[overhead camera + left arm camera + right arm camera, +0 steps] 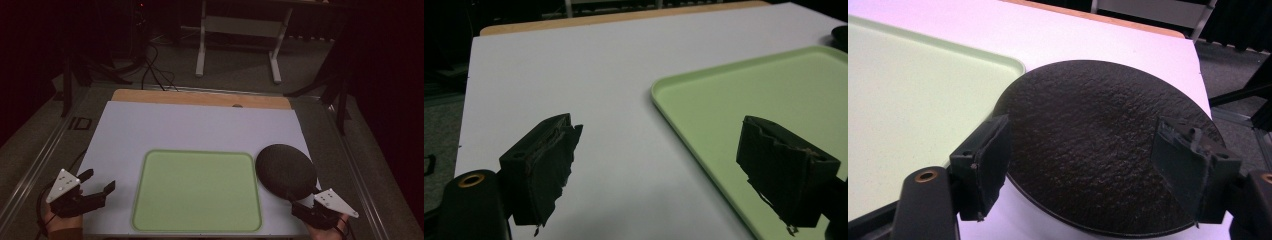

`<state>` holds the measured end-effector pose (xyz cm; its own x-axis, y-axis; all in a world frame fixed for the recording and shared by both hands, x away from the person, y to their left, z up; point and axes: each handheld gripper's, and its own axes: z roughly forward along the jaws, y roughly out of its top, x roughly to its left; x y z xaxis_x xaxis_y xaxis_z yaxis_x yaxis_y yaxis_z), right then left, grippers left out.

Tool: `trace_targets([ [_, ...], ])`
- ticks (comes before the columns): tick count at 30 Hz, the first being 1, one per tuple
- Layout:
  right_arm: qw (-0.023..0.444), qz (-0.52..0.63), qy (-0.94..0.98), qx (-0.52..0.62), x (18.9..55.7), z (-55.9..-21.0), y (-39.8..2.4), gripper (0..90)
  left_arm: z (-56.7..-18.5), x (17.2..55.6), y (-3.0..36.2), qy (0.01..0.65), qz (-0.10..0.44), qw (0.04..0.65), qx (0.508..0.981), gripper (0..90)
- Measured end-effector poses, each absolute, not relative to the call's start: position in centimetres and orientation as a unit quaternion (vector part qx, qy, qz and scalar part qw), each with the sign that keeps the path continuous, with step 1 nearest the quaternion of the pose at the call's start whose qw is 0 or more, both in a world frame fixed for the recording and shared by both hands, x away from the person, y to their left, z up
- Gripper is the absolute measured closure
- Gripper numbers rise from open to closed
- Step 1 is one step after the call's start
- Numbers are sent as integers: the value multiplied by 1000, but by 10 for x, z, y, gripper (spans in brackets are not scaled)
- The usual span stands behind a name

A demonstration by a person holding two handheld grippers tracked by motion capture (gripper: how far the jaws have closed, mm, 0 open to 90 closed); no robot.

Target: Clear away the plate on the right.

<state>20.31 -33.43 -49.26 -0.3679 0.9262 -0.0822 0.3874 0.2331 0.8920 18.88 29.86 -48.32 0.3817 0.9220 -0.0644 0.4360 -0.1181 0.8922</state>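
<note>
**Inspector:** While the 2 grippers sit at the near edge of the table, report on each in turn.

**Assistant:** The left gripper (97,183) is at the near left corner of the white table top (200,125), just left of the green tray (150,200). Its jaws stand wide apart with nothing between them. In the left gripper view, 1 jaw hangs over bare white surface and the other over the tray's near corner (664,100).

**Inspector:** And the right?

**Assistant:** The right gripper (304,200) is at the near right corner, at the near edge of the black round plate (285,170). In the right gripper view its jaws are spread, 1 to each side, above the plate's (1088,145) rough dark face. The pads press on nothing, so I record it as released.

**Inspector:** Position of the plate?

**Assistant:** It lies flat on the white table top, just right of the tray. In the right gripper view its left edge meets or slightly overlaps the tray's rim (1013,67); I cannot tell which. Its right edge reaches close to the table's right border.

**Inspector:** Condition of the tray?

**Assistant:** Flat, rounded corners, raised rim, centred at the near side of the table between the 2 grippers. A strip of wooden board (200,97) shows along the table's far edge.
</note>
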Motion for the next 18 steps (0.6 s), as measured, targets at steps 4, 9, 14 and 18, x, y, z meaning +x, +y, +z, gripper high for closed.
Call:
trace_targets([
  [4, 327, 413, 715, 459, 203, -492, -334, 265, -484, 190, 298, 485, 267, 452, 700, 157],
  [9, 335, 399, 720, 458, 204, -492, -332, 276, -484, 190, 298, 484, 266, 452, 701, 157],
  [14, 341, 384, 724, 460, 203, -491, -330, 286, -484, 190, 299, 488, 265, 453, 697, 158],
  [18, 339, 374, 739, 447, 205, -490, -326, 302, -485, 191, 298, 488, 266, 452, 698, 158],
])
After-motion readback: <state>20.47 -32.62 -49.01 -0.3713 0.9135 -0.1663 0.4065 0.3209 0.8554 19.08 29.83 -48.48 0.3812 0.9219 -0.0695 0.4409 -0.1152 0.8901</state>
